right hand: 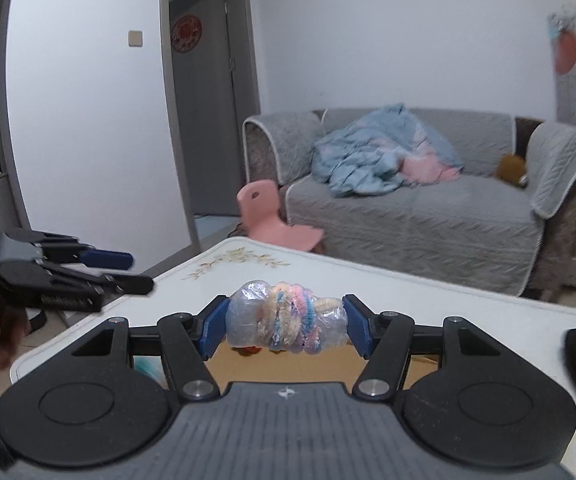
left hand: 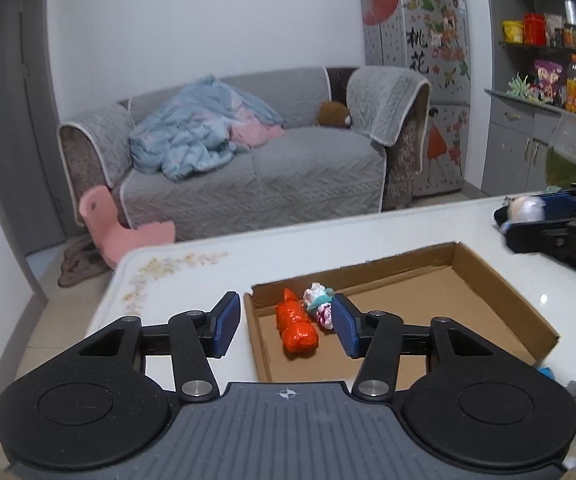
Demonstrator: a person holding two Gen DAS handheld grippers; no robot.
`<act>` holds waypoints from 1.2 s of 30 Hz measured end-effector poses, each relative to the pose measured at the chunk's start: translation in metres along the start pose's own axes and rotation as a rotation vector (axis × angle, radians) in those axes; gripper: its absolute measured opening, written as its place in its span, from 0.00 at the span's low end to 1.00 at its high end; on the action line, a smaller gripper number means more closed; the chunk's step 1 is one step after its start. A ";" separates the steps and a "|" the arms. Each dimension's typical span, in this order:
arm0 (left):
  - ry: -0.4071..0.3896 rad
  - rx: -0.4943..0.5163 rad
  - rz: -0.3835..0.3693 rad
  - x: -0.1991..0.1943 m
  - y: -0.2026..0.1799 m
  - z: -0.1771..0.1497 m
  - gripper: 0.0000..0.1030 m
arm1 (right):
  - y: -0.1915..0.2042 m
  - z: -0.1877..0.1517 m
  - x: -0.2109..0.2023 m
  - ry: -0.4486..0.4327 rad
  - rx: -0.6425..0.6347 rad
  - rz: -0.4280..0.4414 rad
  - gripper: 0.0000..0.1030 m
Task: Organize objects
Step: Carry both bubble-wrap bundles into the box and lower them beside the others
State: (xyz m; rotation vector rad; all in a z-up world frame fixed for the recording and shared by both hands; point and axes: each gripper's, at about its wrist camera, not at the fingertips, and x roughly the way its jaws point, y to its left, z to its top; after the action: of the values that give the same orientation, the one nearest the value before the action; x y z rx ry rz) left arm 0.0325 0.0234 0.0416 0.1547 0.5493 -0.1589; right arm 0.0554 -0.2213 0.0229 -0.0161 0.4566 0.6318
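Observation:
A shallow cardboard tray [left hand: 499,300] lies on the white table [left hand: 192,292]. In its near-left corner rest an orange wrapped bundle [left hand: 296,330] and a white, pink and teal bundle [left hand: 319,304], side by side. My left gripper [left hand: 284,300] hovers over that corner, open, its blue pads [left hand: 224,324] touching neither bundle. My right gripper [right hand: 284,301] is shut on a clear bag of pastel hair ties [right hand: 286,322], held above the tray [right hand: 327,364]. The left wrist view shows the right gripper [left hand: 507,218] at the far right with the pale bag [left hand: 525,208] between its fingers.
Small teal and grey items [left hand: 545,372] lie on the table right of the tray. Beyond the table stand a grey sofa [left hand: 248,168] with a blue blanket, a pink chair [left hand: 120,228], a decorated fridge [left hand: 419,48] and shelves [left hand: 547,40]. A doorway [right hand: 204,120] opens at left.

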 end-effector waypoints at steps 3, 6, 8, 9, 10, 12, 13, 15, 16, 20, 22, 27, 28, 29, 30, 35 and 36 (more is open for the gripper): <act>0.043 0.010 0.003 0.027 0.003 -0.015 0.53 | -0.001 -0.008 0.031 0.059 0.018 0.008 0.56; 0.095 -0.051 -0.025 0.034 0.012 -0.033 0.53 | -0.002 -0.018 0.038 0.085 0.039 0.034 0.56; 0.110 -0.035 -0.011 0.035 0.011 -0.040 0.54 | -0.004 -0.023 0.038 0.096 0.036 0.036 0.56; 0.114 -0.026 -0.027 0.034 0.009 -0.042 0.57 | -0.005 -0.022 0.039 0.107 0.038 0.035 0.56; 0.110 -0.018 -0.047 0.032 0.006 -0.042 0.64 | -0.006 -0.023 0.038 0.111 0.037 0.026 0.56; 0.115 0.020 -0.073 0.032 -0.006 -0.041 0.72 | -0.009 -0.025 0.033 0.104 0.050 0.027 0.56; 0.125 0.043 -0.093 0.034 -0.012 -0.041 0.73 | -0.011 -0.024 0.031 0.104 0.061 0.026 0.56; 0.167 0.065 -0.162 0.040 -0.026 -0.040 0.78 | -0.013 -0.018 0.029 0.098 0.070 0.019 0.56; 0.193 0.075 -0.216 0.043 -0.033 -0.040 0.84 | -0.014 -0.018 0.025 0.095 0.067 0.016 0.56; 0.295 0.103 -0.294 0.062 -0.053 -0.044 0.90 | -0.019 -0.018 0.015 0.090 0.073 0.012 0.56; 0.362 0.065 -0.318 0.074 -0.056 -0.046 0.90 | -0.022 -0.019 0.015 0.087 0.079 0.012 0.56; 0.506 -0.107 -0.370 0.100 -0.045 -0.051 0.72 | -0.027 -0.018 0.019 0.081 0.095 0.017 0.56; 0.527 -0.148 -0.387 0.103 -0.042 -0.052 0.68 | -0.028 -0.018 0.020 0.084 0.097 0.021 0.56; 0.529 -0.169 -0.385 0.104 -0.040 -0.052 0.65 | -0.029 -0.018 0.022 0.086 0.097 0.022 0.56; 0.531 -0.173 -0.384 0.105 -0.039 -0.053 0.65 | -0.029 -0.018 0.022 0.085 0.096 0.021 0.56; 0.514 -0.224 -0.388 0.101 -0.033 -0.046 0.60 | -0.031 -0.017 0.024 0.087 0.101 0.024 0.56; 0.498 -0.231 -0.384 0.098 -0.030 -0.043 0.60 | -0.032 -0.017 0.024 0.086 0.099 0.024 0.56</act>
State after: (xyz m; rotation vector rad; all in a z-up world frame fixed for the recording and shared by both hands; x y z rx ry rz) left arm 0.0871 -0.0088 -0.0499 -0.1451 1.0874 -0.4348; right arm 0.0835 -0.2359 -0.0064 0.0560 0.5717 0.6333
